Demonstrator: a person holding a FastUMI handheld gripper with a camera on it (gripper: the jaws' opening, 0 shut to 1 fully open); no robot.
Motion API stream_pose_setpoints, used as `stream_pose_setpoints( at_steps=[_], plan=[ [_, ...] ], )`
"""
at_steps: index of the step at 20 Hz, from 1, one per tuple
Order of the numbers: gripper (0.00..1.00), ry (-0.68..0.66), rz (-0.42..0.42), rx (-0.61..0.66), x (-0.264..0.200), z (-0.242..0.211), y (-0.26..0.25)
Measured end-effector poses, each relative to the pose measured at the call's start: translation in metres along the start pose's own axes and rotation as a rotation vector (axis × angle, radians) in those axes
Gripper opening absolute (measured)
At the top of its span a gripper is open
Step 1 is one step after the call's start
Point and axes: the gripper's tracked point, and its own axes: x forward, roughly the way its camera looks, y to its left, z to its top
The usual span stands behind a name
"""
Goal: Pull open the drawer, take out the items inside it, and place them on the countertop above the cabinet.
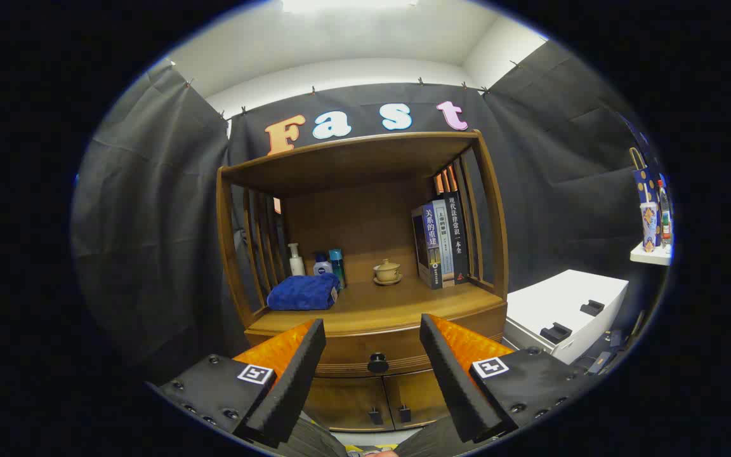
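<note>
A: How is the gripper (372,346) sitting?
B: Its fingers are gaping wide, holding nothing.
A: And the drawer (375,355)?
B: It's sitting closed, its knob (377,363) showing between the fingers, just beyond them.

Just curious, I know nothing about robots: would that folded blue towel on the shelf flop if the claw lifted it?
Probably: the blue towel looks soft and sagging, so likely floppy and light. The claw is open, apart from it.
</note>
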Motion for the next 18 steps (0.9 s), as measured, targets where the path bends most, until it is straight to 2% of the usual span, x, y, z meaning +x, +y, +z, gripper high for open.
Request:
stream_pose_setpoints(
  at_steps=[7, 11, 15, 18],
  plan=[
    [0.98, -0.057, -0.06, -0.051, -0.018, 0.024, -0.016],
    [0.98, -0.087, -0.061, -0.034, -0.025, 0.035, -0.019],
    [0.98, -0.098, -0.066, 0.007, -0.02, 0.026, -0.019],
    [0.98, -0.063, -0.065, -0.01, -0.015, 0.012, -0.019]
  ],
)
